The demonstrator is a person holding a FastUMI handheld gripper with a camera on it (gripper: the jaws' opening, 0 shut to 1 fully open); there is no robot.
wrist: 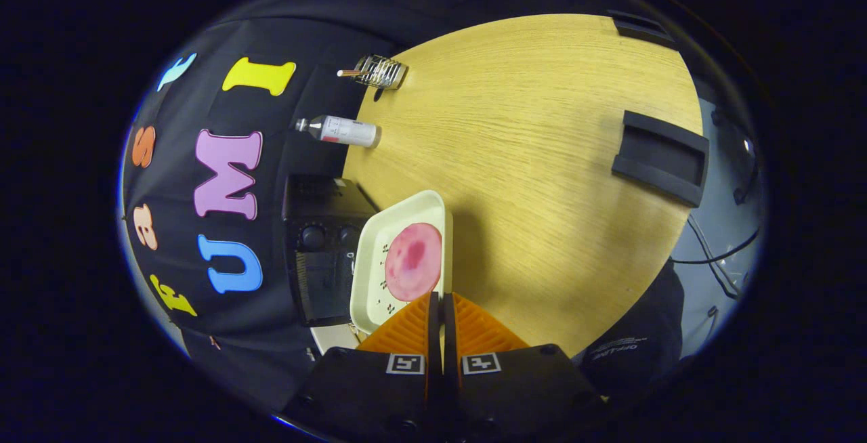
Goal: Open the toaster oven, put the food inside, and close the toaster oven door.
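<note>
The gripper point(439, 304) has its two fingers pressed together on the near rim of a cream tray point(399, 216), so it is pinching the tray and seems to carry it above the wooden table point(542, 158). On the tray lies a round pink slice of food point(413, 261). The toaster oven point(324, 246) stands just beside the tray, against the black wall. I cannot tell if its door is open. I judge the step is bringing the food to the oven; next, the tray must be turned toward the oven's mouth and slid in level.
</note>
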